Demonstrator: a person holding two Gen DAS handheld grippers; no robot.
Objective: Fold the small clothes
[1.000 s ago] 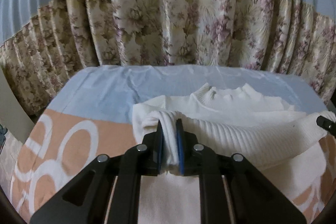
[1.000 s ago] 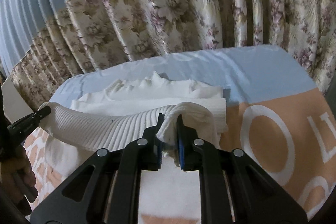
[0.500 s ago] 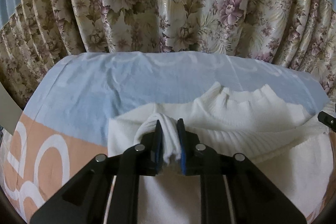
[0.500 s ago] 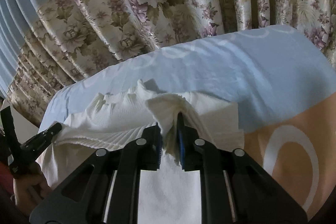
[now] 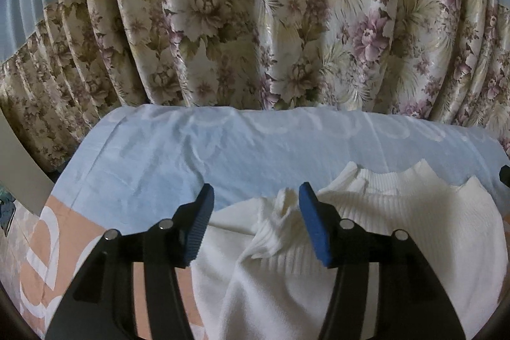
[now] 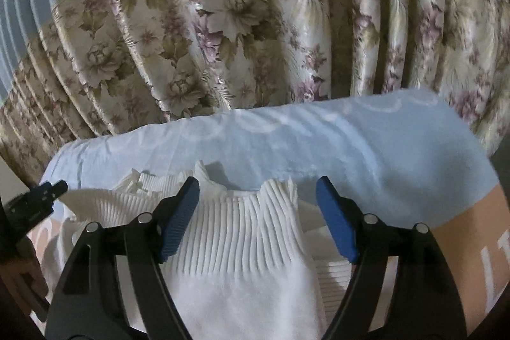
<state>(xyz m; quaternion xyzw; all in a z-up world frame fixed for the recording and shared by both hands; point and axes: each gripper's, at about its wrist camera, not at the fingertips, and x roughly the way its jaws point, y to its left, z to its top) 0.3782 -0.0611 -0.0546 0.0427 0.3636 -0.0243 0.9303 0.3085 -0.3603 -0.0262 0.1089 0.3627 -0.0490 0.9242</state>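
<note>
Now that my left gripper (image 5: 255,223) and right gripper (image 6: 256,217) are opening and have let go, the white sweater (image 6: 242,260) lies folded at 12 o'clock, so this fold looks done.

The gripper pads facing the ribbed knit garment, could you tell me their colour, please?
Blue, ridged pads, clearest in the right wrist view.

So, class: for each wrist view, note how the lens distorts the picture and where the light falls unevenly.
Left wrist view: the fisheye bows the floral curtain outward, corners go black, and the white sweater is brightest. Right wrist view: same bulge and dark corners; the bedsheet curves, with shadow at lower left.
</note>
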